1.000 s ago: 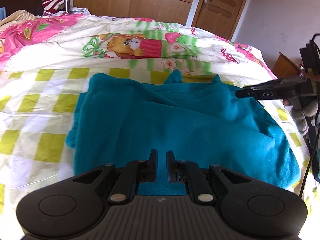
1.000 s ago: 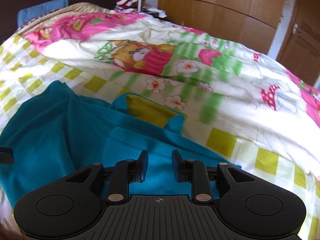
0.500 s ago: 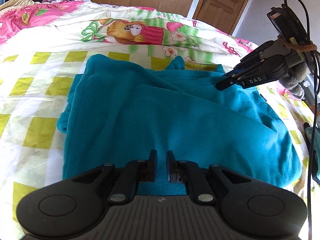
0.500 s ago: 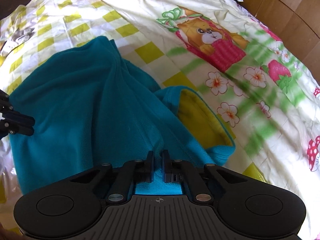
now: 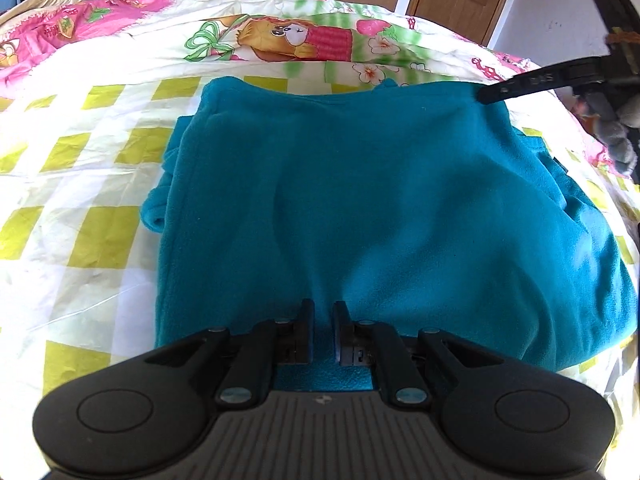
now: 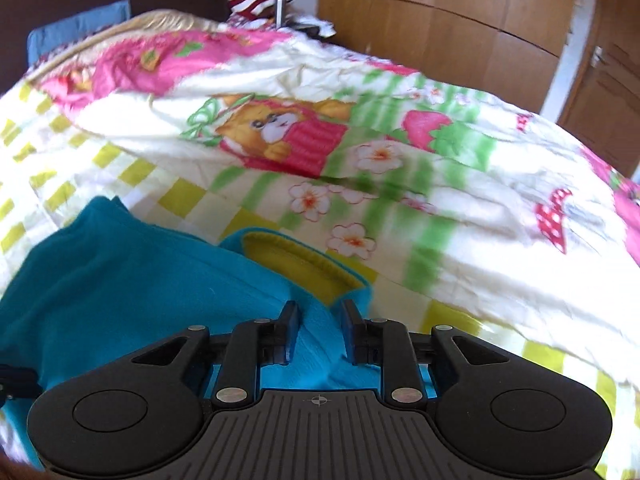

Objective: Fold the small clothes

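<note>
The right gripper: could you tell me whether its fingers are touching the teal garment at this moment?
Touching. In the right wrist view the right gripper is open, with a ridge of the teal garment lying between its fingers and reaching the inner faces.

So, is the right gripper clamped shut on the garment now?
No: the right gripper shows a wide gap between its fingers, over the teal garment.

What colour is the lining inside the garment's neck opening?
Yellow lining inside the teal garment; clearest in the right wrist view.
</note>
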`<state>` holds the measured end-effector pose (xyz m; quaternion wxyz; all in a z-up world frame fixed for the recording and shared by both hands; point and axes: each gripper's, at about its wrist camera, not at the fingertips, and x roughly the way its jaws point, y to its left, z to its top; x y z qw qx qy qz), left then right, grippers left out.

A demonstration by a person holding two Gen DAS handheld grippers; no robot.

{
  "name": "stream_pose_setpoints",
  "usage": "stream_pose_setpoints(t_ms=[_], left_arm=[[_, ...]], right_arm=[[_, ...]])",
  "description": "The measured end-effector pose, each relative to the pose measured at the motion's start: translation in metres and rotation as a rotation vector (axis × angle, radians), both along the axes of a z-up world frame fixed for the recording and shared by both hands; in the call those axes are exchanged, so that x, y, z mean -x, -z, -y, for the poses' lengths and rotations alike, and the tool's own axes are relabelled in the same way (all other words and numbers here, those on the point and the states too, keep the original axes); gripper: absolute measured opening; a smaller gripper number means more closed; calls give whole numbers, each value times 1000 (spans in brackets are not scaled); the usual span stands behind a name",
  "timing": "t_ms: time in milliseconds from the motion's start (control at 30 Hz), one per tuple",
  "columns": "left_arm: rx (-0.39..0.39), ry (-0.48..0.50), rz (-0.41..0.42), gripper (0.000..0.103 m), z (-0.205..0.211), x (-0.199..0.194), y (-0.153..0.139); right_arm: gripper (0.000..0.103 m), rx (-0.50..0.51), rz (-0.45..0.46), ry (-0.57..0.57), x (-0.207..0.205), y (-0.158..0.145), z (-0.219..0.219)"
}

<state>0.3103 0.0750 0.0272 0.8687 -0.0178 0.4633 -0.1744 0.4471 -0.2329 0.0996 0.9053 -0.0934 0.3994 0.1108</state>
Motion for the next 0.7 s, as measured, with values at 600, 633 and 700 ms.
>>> stream_pose_setpoints(t_ms=[600,633,700], left_arm=[[-31,196,34,24,94,-12,-14],[-38,199,19,24,99,-13,-10],[-37,202,-7,24,103,-11,-5]], right_arm=[[5,-309,-252,522,123,53,127],[5,-332,-265,538,127,54,133],[6,-324,-289,511,131,54,134]])
